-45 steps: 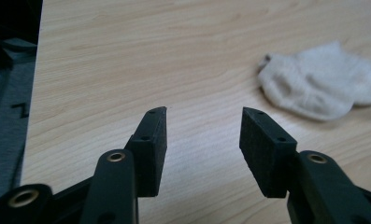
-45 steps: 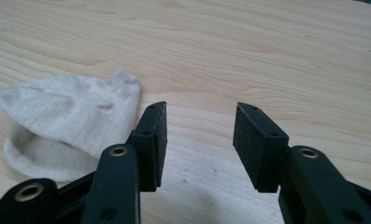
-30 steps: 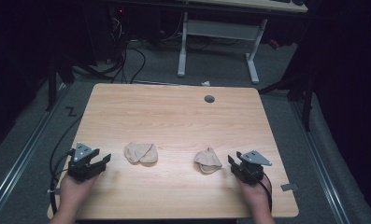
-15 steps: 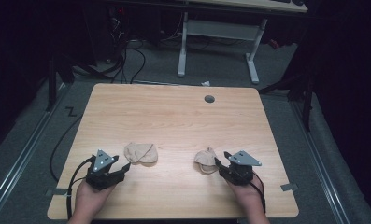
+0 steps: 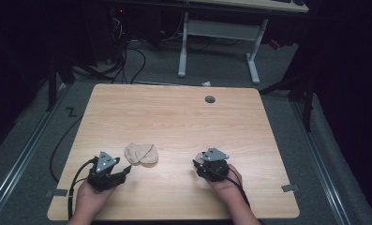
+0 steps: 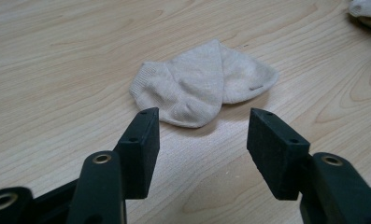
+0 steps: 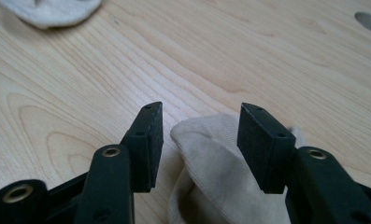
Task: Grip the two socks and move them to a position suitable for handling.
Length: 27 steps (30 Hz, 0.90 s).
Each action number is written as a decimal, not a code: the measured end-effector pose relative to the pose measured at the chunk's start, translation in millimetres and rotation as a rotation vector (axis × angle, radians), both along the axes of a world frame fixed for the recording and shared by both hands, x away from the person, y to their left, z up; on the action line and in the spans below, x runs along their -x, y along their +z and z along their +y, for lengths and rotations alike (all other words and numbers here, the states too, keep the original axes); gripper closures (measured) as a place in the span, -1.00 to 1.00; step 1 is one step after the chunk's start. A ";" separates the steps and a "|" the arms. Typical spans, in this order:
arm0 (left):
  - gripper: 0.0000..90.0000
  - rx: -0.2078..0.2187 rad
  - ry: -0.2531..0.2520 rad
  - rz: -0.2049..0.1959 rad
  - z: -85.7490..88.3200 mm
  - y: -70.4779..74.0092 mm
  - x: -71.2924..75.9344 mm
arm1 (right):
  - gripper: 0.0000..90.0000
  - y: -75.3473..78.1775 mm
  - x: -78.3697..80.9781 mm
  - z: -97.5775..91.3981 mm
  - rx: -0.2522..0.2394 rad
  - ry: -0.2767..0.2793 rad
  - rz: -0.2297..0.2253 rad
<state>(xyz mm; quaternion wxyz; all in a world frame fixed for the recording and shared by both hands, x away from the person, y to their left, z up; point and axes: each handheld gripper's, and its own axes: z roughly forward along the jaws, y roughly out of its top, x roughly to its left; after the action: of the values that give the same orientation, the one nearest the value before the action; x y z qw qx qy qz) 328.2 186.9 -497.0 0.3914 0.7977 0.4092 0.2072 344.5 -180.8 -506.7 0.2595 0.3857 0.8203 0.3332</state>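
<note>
Two small beige knit socks lie on the pale wood-grain table, one by each gripper. In the right gripper view, the nearer beige sock lies low in the frame between the spread black jaws of the right gripper; the jaws have just been opening, and the pads stand clear of the cloth. In the left gripper view, the left gripper is released as well, holding nothing, with the other beige sock folded just beyond its tips at mid-frame. A tiny tab on that sock's toe is too small to read. From the high view, both grippers sit in the lower part of the frame. A round grey grommet hole sits farther back, toward the upper right of the tabletop.
</note>
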 end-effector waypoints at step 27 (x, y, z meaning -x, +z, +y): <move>-0.02 -0.002 -0.011 -0.006 -1.4 -0.4 0.2 | 0.82 24.3 12.4 -26.1 -0.171 -0.075 -0.097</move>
<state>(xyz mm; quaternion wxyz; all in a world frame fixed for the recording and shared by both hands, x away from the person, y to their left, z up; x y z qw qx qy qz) 328.0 185.4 -497.4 0.3930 0.7998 0.4035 0.2076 332.1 -207.0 -482.4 0.2774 0.4203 0.7603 0.4103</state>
